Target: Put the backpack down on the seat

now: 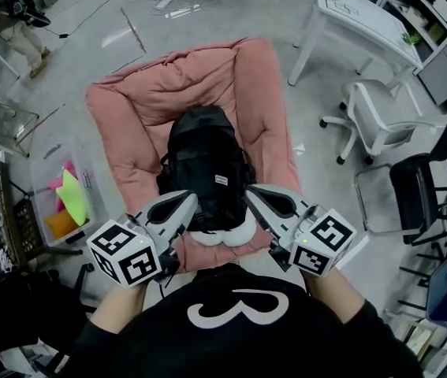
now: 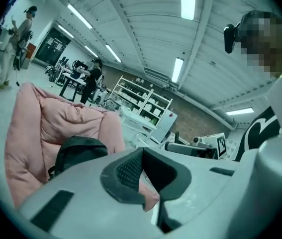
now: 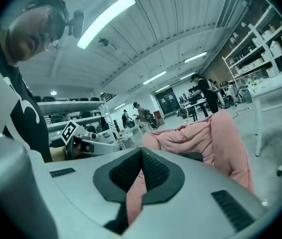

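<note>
A black backpack (image 1: 206, 168) lies upright on the pink cushioned seat (image 1: 152, 93), its top toward the seat's back. My left gripper (image 1: 191, 203) hovers by the backpack's lower left side and my right gripper (image 1: 251, 195) by its lower right. Both are shut with nothing between the pads. In the left gripper view the closed left gripper (image 2: 143, 153) points past the backpack (image 2: 78, 151), which rests against the pink seat (image 2: 36, 128). In the right gripper view the right gripper (image 3: 141, 153) is closed too, with the seat (image 3: 220, 133) beyond it.
A white desk (image 1: 357, 14) and a white office chair (image 1: 373, 124) stand to the right, with a black chair (image 1: 424, 183) nearer. Left of the seat are a clear bin (image 1: 65, 199) of colourful items and a black wire crate (image 1: 2, 227). A person (image 1: 14, 22) stands far left.
</note>
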Action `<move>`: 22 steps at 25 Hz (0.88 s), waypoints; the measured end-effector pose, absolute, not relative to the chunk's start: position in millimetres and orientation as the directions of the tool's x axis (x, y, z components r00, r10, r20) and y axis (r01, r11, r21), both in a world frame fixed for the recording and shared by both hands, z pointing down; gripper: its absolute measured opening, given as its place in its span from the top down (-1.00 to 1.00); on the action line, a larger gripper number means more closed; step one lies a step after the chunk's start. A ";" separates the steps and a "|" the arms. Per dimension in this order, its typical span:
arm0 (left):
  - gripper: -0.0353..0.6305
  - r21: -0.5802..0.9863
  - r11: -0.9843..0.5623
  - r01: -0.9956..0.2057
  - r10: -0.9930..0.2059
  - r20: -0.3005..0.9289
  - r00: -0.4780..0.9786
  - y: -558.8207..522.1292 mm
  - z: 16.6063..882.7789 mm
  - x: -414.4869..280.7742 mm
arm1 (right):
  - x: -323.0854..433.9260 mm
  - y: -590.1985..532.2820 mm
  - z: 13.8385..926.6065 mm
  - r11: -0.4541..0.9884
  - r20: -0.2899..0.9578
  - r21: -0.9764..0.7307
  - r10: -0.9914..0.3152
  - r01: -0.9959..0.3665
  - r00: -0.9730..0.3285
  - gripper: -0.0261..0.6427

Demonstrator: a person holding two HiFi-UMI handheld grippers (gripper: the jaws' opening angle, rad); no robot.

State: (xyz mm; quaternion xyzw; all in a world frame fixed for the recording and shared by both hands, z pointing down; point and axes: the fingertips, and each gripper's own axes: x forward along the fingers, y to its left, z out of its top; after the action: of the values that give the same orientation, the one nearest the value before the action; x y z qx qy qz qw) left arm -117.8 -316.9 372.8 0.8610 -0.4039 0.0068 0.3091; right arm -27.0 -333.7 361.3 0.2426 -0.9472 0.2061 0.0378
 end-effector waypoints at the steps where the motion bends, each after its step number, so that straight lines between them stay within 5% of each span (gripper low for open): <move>1: 0.88 0.508 -0.496 -0.704 -0.692 0.259 0.674 -313.7 366.3 -115.5 | -26.7 -329.6 356.2 0.798 0.161 -0.379 -0.441 -0.468 -0.883 0.91; 22: 0.88 0.362 -0.548 -0.755 -0.715 0.265 0.646 -306.1 329.3 -111.0 | -36.2 -322.7 328.0 0.831 0.130 -0.355 -0.409 -0.428 -0.903 0.91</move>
State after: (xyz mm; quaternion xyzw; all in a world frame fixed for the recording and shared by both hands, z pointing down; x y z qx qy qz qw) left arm -111.0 -306.1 329.3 0.8786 -0.4183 0.0431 0.2265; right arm -36.2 -322.7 328.0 0.2188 -0.9566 0.1910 0.0244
